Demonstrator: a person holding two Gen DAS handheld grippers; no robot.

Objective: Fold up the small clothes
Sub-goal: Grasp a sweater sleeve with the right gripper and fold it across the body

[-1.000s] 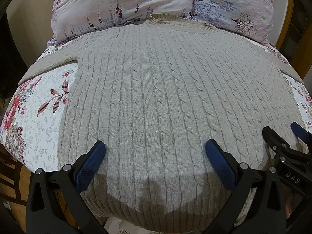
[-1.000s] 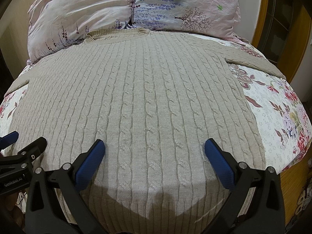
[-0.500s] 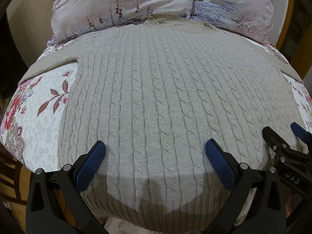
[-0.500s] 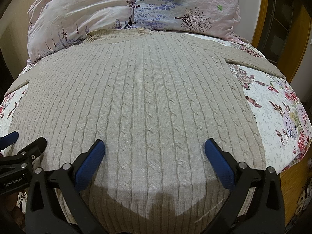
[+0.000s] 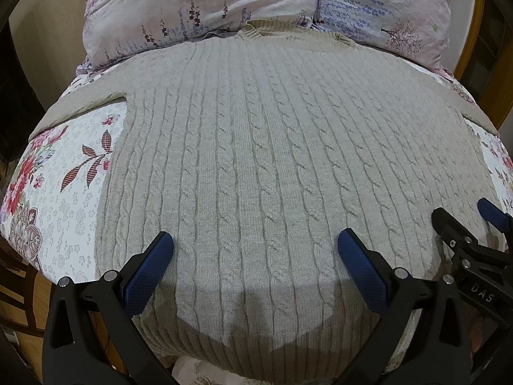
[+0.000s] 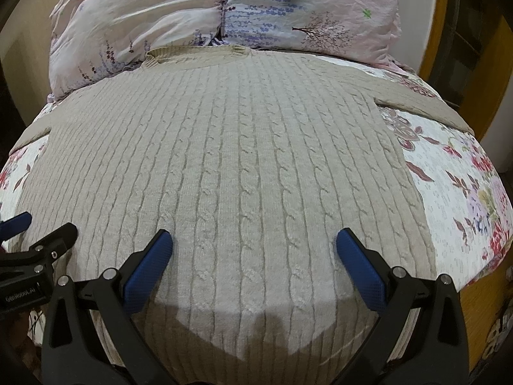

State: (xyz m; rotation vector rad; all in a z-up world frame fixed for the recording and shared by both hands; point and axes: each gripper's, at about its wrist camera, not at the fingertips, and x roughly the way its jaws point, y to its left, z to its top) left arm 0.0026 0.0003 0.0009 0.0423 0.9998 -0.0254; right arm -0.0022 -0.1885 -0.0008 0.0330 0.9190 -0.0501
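Note:
A beige cable-knit sweater (image 5: 272,147) (image 6: 231,154) lies flat and spread out on a floral bedsheet, collar at the far end, sleeves stretched sideways. My left gripper (image 5: 255,250) hovers open above the sweater's near hem, left of centre, with nothing between its blue pads. My right gripper (image 6: 253,250) is open too, over the hem's right part. Each gripper shows at the edge of the other's view: the right gripper (image 5: 481,221) and the left gripper (image 6: 35,227).
Two pink and lilac floral pillows (image 5: 256,3) (image 6: 224,9) rest against the sweater's collar. The floral sheet (image 5: 64,186) (image 6: 455,199) shows on both sides. Wooden furniture (image 6: 474,73) stands at the right, and a wooden floor lies below the bed's edge.

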